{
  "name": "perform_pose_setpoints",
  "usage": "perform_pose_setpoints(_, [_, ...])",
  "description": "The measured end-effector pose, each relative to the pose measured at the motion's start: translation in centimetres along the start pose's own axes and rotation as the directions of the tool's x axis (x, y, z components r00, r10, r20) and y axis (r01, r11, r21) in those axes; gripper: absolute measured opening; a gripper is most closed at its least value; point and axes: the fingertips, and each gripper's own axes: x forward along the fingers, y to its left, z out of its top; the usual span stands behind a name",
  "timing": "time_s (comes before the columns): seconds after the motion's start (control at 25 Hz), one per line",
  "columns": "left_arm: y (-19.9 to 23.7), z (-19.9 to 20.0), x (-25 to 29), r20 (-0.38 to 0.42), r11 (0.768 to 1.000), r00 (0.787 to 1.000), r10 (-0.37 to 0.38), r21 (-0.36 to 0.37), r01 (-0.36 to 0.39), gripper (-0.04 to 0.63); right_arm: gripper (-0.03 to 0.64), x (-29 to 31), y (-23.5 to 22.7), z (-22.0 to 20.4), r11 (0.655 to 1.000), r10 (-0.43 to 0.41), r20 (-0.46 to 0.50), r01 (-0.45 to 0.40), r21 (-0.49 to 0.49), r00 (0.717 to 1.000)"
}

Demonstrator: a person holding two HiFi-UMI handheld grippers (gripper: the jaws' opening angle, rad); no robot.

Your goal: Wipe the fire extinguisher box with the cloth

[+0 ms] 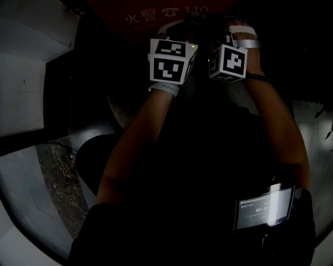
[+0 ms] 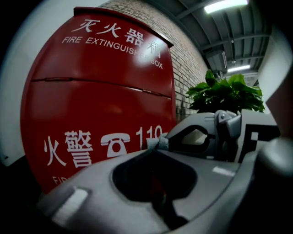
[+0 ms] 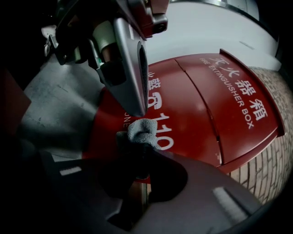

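The red fire extinguisher box [image 2: 100, 105] with white lettering fills the left gripper view and stands just ahead in the right gripper view [image 3: 206, 105]. In the dark head view only its lower edge [image 1: 156, 15] shows. My right gripper [image 3: 139, 144] is shut on a small grey cloth [image 3: 142, 130], whose bunched end sticks out in front of the "110" print. My left gripper [image 3: 138, 112] comes down from above, jaws together, its tip at the top of the cloth. In the left gripper view the cloth [image 2: 160, 142] sits right at my left gripper's tip [image 2: 153, 148]. Whether that tip pinches it is unclear.
A brick wall [image 2: 187, 59] runs behind the box, with a green potted plant [image 2: 226, 93] to its right. A white wall [image 3: 206, 32] and grey floor [image 3: 59, 105] border the box. Both marker cubes [image 1: 169, 61] sit close together at arm's length.
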Motion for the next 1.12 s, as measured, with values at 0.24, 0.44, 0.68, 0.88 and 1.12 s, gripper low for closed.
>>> perform_pose_setpoints(0.24, [-0.1, -2.6, 0.9, -0.041, 1.0, 0.999, -0.018, -0.023, 0.017, 0.0, 0.04, 0.8, 2.5, -0.6, 0.999, 0.05, -0.011, -0.05, 0.006, 0.999])
perform_pose_setpoints(0.44, [-0.1, -5.0, 1.5, -0.101, 0.998, 0.995, -0.024, -0.052, 0.018, 0.0, 0.04, 1.5, 4.6, -0.5, 0.995, 0.098, -0.009, -0.098, 0.008, 0.995])
perform_pose_setpoints(0.68, [0.6, -7.2, 2.3, -0.156, 0.995, 0.987, -0.031, -0.098, 0.015, 0.0, 0.04, 2.2, 6.5, -0.7, 0.989, 0.146, -0.019, -0.147, -0.01, 0.989])
perform_pose_setpoints(0.88, [0.3, -8.5, 3.1, -0.182, 0.994, 0.982, -0.053, -0.106, 0.034, 0.0, 0.04, 3.0, 9.0, -1.2, 0.978, 0.207, -0.034, -0.207, -0.028, 0.978])
perform_pose_setpoints(1.12, [-0.4, -10.7, 3.4, -0.24, 0.989, 0.966, -0.092, -0.131, 0.062, 0.0, 0.04, 3.7, 11.5, -1.6, 0.962, 0.27, -0.053, -0.272, -0.033, 0.961])
